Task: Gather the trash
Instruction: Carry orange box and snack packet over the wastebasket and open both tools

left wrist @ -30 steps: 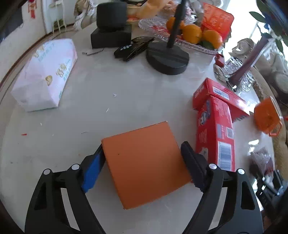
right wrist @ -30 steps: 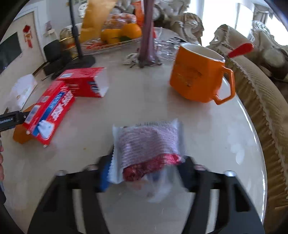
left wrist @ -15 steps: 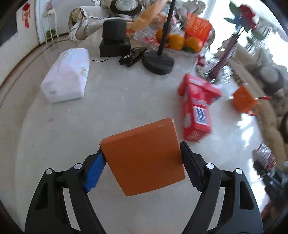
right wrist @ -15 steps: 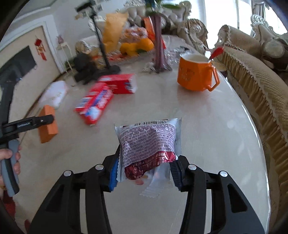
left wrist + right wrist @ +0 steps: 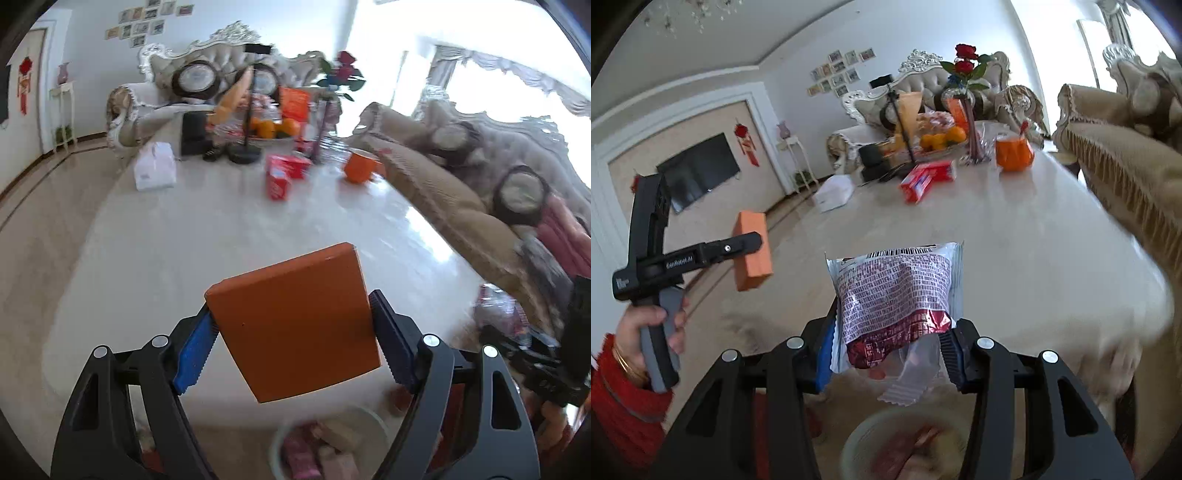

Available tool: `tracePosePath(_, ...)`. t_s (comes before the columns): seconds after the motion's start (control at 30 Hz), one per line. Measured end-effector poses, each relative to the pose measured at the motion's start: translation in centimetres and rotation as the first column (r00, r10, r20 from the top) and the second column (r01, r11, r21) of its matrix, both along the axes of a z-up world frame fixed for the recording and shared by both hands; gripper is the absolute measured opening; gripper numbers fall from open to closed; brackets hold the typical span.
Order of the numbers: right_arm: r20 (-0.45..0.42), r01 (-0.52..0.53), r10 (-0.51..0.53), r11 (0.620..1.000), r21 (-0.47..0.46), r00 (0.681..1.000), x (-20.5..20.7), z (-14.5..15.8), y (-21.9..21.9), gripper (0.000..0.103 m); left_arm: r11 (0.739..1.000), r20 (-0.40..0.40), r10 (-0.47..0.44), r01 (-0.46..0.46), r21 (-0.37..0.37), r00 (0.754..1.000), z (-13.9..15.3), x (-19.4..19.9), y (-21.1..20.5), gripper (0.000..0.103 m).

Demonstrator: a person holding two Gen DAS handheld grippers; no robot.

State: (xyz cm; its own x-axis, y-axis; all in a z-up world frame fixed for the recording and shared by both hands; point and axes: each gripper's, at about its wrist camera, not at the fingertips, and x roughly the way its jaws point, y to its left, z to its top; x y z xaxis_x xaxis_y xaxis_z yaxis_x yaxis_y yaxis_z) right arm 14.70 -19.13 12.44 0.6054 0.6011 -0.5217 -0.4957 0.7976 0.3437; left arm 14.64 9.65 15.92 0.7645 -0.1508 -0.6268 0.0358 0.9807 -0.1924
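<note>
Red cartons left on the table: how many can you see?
2. One red carton lies nearer, the other red carton just behind it, touching, beside the orange mug. Clutter beyond could hide more.

Pale marble table (image 5: 1015,229); at far end: red boxes (image 5: 929,177), orange mug (image 5: 1014,153), white tissue pack (image 5: 834,192), fruit tray (image 5: 940,142).

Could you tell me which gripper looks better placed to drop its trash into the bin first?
Probably right: its gripper holds the snack wrapper nearly above the bin; the left's orange box sits farther back.
</note>
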Motion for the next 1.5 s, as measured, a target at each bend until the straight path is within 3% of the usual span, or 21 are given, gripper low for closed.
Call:
tracePosePath(0.1, -0.062, 0.005, -0.004, 1.000, 0.007, 0.998, -3.9, -3.0, -0.7, 0.046, 0.997, -0.003, -0.078, 0.078, -0.003, 0.997, -2.6, -5.8, -3.1, 0.077)
tracePosePath(0.2, -0.165, 0.014, -0.019, 0.999, -0.031, 0.986, -5.1, -7.1, -0.6, 0.046, 0.993, -0.052, -0.112, 0.114, 0.039, 0.992, -7.4, -9.6, -6.2, 0.077)
tracePosePath(0.4, -0.347, -0.014, -0.043, 0.987, -0.159, 0.937, -3.5, -15.5, 1.0, 0.046, 0.995, -0.254, -0.098, 0.101, 0.001, 0.962, -19.3, -9.5, -8.4, 0.077)
tracePosePath(0.57, -0.438, -0.045, -0.059, 0.973, -0.225, 0.897, -3.6, -19.9, 1.8, 0.046, 0.990, -0.406, -0.119, 0.139, 0.021, 0.906, -27.1, -8.5, -9.8, 0.077)
tracePosePath(0.83, -0.467, -0.065, -0.083, 0.954, -0.293, 0.881, -3.9, -22.7, 2.3, 0.047, 0.991, -0.457, -0.109, 0.132, 0.018, 0.883, -28.5, -7.5, -10.0, 0.079)
tracePosePath(0.93, -0.483, -0.057, -0.112, 0.946, -0.320, 0.869, -3.6, -23.6, 2.2, 0.064, 0.988, -0.499, -0.065, 0.127, 0.091, 0.864, -29.7, -7.0, -10.3, 0.081)
tracePosePath(0.97, -0.487, -0.047, -0.131, 0.941, -0.336, 0.863, -3.7, -24.0, 2.1, 0.073, 0.984, -0.504, -0.046, 0.127, 0.127, 0.863, -29.9, -6.9, -10.4, 0.090)
tracePosePath(1.03, -0.497, -0.036, -0.151, 0.937, -0.347, 0.854, -3.6, -24.3, 1.6, 0.074, 0.982, -0.501, -0.036, 0.124, 0.143, 0.865, -30.0, -7.0, -10.5, 0.095)
tracePosePath(1.2, -0.518, -0.020, -0.176, 0.936, -0.351, 0.837, -3.7, -25.0, 1.2, 0.075, 0.983, -0.480, -0.025, 0.108, 0.146, 0.877, -29.6, -7.4, -9.9, 0.095)
tracePosePath(1.5, -0.498, -0.001, -0.176, 0.942, -0.335, 0.849, -4.0, -24.2, 0.9, 0.075, 0.982, -0.442, -0.040, 0.117, 0.149, 0.896, -28.8, -7.7, -9.9, 0.095)
